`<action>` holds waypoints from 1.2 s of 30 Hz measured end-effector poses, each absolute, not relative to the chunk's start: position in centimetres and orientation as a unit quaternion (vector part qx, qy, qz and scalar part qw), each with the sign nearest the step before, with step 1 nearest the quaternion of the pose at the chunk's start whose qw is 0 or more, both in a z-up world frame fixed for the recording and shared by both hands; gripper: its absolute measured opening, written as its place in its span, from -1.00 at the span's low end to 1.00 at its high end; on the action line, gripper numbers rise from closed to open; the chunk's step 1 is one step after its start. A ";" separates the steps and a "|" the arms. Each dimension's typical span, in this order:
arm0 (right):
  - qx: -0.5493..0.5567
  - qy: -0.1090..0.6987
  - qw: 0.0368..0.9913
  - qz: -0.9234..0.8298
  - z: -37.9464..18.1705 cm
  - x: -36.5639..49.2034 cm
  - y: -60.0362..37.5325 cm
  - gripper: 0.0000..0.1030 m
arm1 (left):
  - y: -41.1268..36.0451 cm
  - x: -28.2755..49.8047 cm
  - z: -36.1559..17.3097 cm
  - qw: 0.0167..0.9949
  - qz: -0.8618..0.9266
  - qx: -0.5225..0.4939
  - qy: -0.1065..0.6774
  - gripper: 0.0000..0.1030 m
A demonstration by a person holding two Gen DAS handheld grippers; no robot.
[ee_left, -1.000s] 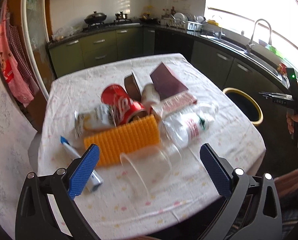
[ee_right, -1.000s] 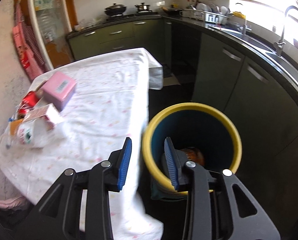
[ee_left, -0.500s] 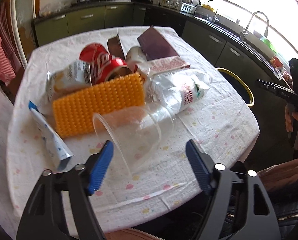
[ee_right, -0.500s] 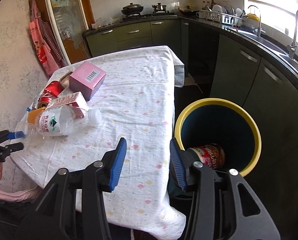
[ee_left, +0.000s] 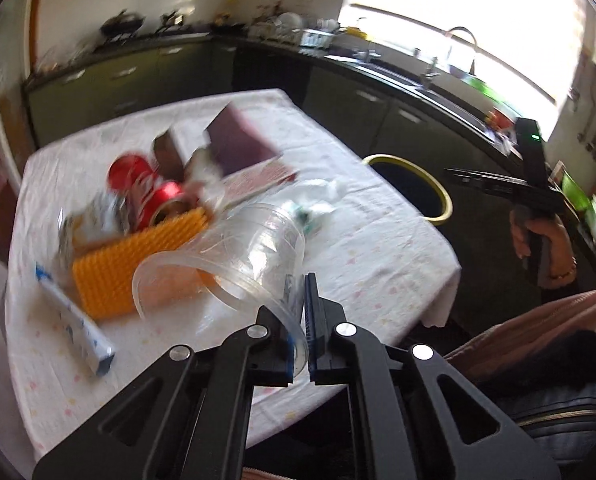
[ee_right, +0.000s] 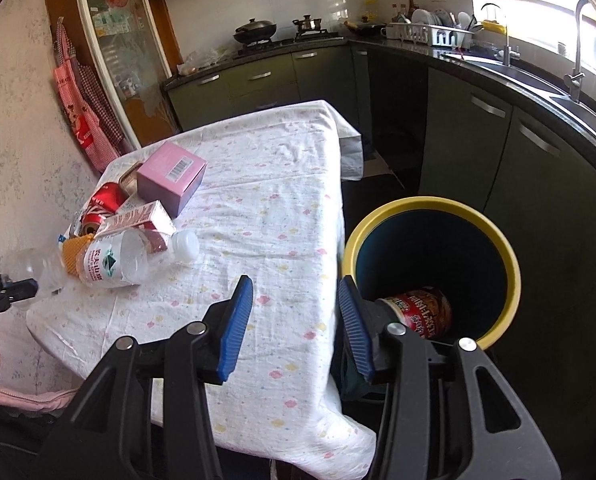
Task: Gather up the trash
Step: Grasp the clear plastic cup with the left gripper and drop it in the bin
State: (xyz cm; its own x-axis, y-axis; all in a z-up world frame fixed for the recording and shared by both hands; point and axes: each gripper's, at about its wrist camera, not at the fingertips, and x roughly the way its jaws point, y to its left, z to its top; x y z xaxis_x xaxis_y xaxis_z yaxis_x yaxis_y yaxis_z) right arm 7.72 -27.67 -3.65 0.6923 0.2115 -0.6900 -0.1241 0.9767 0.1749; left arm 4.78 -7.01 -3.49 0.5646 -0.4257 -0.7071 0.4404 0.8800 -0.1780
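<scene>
A clear plastic cup (ee_left: 226, 256) was gripped by its rim between the nearly closed blue pads of the left gripper (ee_left: 298, 320), and was held tilted on its side, just above the near edge of a table (ee_left: 378, 240) covered with a white dotted cloth. The left view was blurred. Behind the cup, a heap of trash was seen on the table: a red can (ee_left: 146, 192), an orange bumpy block (ee_left: 138, 256), a tube (ee_left: 74, 316), a water bottle (ee_right: 126, 258), a small carton (ee_right: 138, 218) and a pink box (ee_right: 172, 178).

The right gripper (ee_right: 294, 324) was held empty with its jaws spread wide, over the table edge beside a yellow-rimmed bin (ee_right: 494, 240) on the floor. A red noodle cup (ee_right: 422, 312) was already lying in the bin.

Most of the trash was judged still to be collected. The cup's thin wall was pinched at one point only, so it could be crushed or slip out during a fast swing. The bin stood well apart from the left gripper, across the table, so the cup might be dropped short of it. The heap, just behind the cup, could be knocked and the can or bottle sent rolling off the cloth.
</scene>
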 end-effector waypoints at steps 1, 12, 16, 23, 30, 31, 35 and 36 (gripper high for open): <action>0.058 0.378 0.920 0.086 -3.5 7.6 -28.0 -0.16 | -8.3 5.0 -2.5 0.884 -0.257 0.025 0.389 -0.90; 0.105 0.345 0.932 -0.015 -3.7 4.2 -36.4 -0.16 | -27.7 13.4 0.2 0.822 -0.417 0.118 0.370 -0.89; 0.117 0.344 0.931 -0.032 -4.2 3.4 -38.6 -0.16 | -34.8 17.5 -1.1 0.808 -0.432 0.128 0.380 -0.89; 0.142 0.344 0.927 -0.042 -5.5 3.3 -41.4 -0.11 | -42.9 23.7 -5.4 0.799 -0.418 0.137 0.410 -0.70; 0.155 0.345 0.925 -0.045 -6.4 3.9 -42.4 -0.11 | -43.5 25.7 -5.4 0.820 -0.394 0.124 0.396 0.07; 0.155 0.344 0.925 -0.045 -6.4 3.9 -42.3 -0.10 | -43.1 25.5 -5.0 0.825 -0.390 0.123 0.389 0.13; 0.153 0.343 0.926 -0.046 -6.2 3.9 -41.9 -0.08 | -40.2 24.1 -2.0 0.847 -0.379 0.101 0.360 0.25; 0.152 0.342 0.926 -0.043 -6.1 4.0 -41.6 -0.06 | -39.2 23.5 -1.3 0.852 -0.378 0.094 0.351 0.35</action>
